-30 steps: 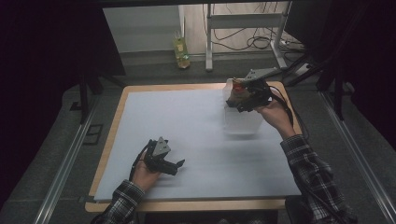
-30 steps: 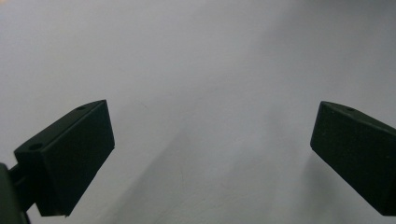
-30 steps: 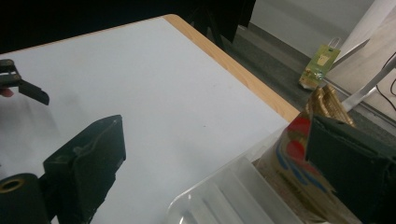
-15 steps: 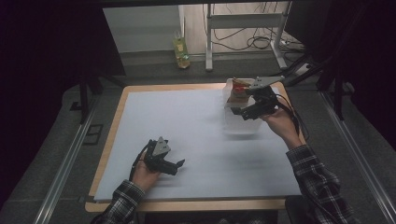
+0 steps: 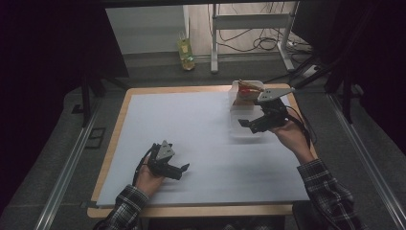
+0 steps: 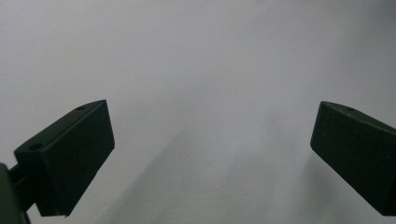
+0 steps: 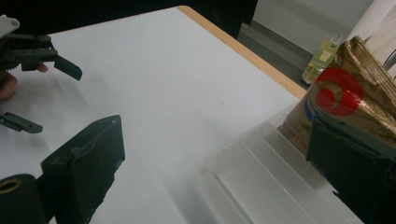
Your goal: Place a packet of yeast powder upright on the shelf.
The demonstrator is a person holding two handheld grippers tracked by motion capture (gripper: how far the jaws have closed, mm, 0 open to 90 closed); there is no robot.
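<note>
Since a second ago, right gripper [image 5: 250, 122] has drawn nearer, jaws spread, off one packet [image 5: 246, 90] in one clear bin [image 5: 239, 130]; left gripper [image 5: 181, 170] rests near-left, spread.

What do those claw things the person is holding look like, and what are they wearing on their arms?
The left claw and the right claw are both black, each with two blocky flat-faced jaws. A grey three-cornered plate with small holes sits on top of each. A thin black cable trails from the right one. The person's sleeves are dark plaid with pale lines.
</note>
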